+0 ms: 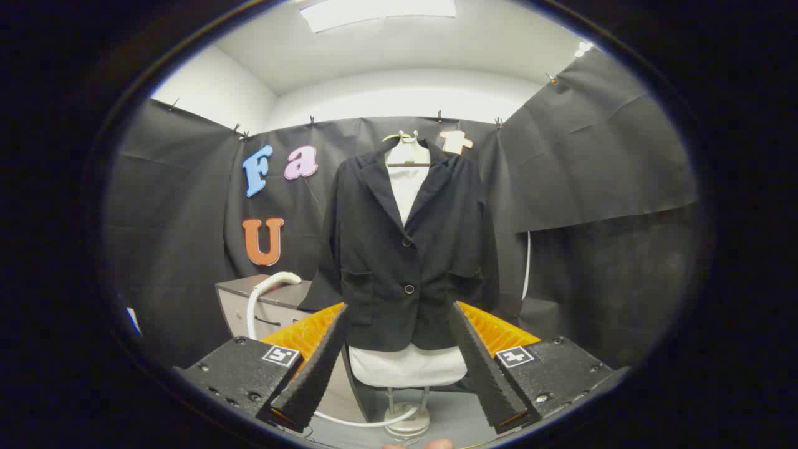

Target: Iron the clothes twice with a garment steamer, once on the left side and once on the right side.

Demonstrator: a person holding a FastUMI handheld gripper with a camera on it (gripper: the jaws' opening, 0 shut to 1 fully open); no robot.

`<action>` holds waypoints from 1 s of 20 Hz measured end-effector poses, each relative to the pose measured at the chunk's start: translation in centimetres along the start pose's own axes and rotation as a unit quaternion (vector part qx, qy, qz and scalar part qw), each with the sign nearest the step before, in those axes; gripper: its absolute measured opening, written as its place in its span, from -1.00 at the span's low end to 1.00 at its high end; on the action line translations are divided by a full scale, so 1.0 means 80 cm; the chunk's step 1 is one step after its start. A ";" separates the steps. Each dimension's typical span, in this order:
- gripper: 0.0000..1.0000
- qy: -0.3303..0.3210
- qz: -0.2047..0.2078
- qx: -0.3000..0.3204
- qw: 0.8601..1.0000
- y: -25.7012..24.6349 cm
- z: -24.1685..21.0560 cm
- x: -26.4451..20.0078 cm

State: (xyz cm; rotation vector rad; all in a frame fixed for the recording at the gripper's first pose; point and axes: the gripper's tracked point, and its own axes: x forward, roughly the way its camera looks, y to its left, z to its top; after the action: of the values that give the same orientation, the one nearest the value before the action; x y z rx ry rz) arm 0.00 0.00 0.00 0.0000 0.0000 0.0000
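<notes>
We are looking into a booth walled with black cloth pinned up by small clips, with a white ceiling and a bright light panel overhead. At the middle of the back wall a black jacket hangs on a pale dress form, buttoned at the front, with a white garment's hem showing below the jacket's edge. The form stands on a thin metal post with a round base on the grey floor.

Our gripper is spread wide and holding nothing; its two fingers rise on either side of the jacket's lower half, which we see in the gap between them, well beyond the tips and not touching them.

The garment steamer head, white and curved, rests on top of a grey cabinet beside the jacket's hanging sleeve. It lies beyond the finger on that side and outside the gap, clearly apart from the gripper. Its white hose drops down the cabinet's front, passes behind the finger, and shows again as a loop on the floor near the stand's base.

At the very bottom, below the base, we can make out the tips of a person's fingers.
</notes>
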 end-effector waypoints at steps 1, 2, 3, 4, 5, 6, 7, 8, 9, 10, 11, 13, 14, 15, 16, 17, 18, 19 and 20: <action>0.99 0.000 0.000 0.001 1.000 0.001 -0.001 0.001; 0.99 0.001 -0.002 0.000 1.000 0.001 0.000 0.002; 0.99 0.004 -0.003 -0.001 1.000 0.001 -0.001 0.003; 0.99 0.007 -0.004 -0.001 1.000 0.002 -0.003 0.004; 0.99 0.008 -0.004 0.000 1.000 0.003 -0.003 0.005; 0.99 0.009 -0.005 0.001 1.000 0.003 -0.003 0.005; 0.99 0.011 -0.004 -0.001 1.000 0.003 -0.004 0.006; 0.99 0.012 -0.004 -0.002 1.000 0.003 -0.003 0.009; 0.99 0.011 -0.004 -0.003 1.000 0.005 -0.001 0.010; 0.99 0.012 -0.003 -0.005 1.000 0.006 -0.001 0.011; 0.99 0.014 0.000 -0.006 1.000 0.007 -0.001 0.012; 0.99 0.012 0.006 -0.011 1.000 0.008 0.002 0.014; 0.99 0.011 0.005 -0.013 1.000 0.008 0.001 0.014; 0.99 0.011 0.007 -0.013 1.000 0.010 0.002 0.014; 0.99 0.012 0.011 -0.011 1.000 0.011 0.000 0.015; 0.99 0.013 0.014 -0.008 1.000 0.013 0.000 0.014; 0.99 0.014 0.018 -0.004 1.000 0.014 0.001 0.012; 0.99 0.014 0.023 0.000 1.000 0.017 0.003 0.011; 0.99 0.016 0.030 0.005 0.999 0.018 0.007 0.009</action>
State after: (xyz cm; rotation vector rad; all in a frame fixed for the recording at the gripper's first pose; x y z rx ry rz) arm 0.73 1.47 0.58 0.0103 0.0314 0.0607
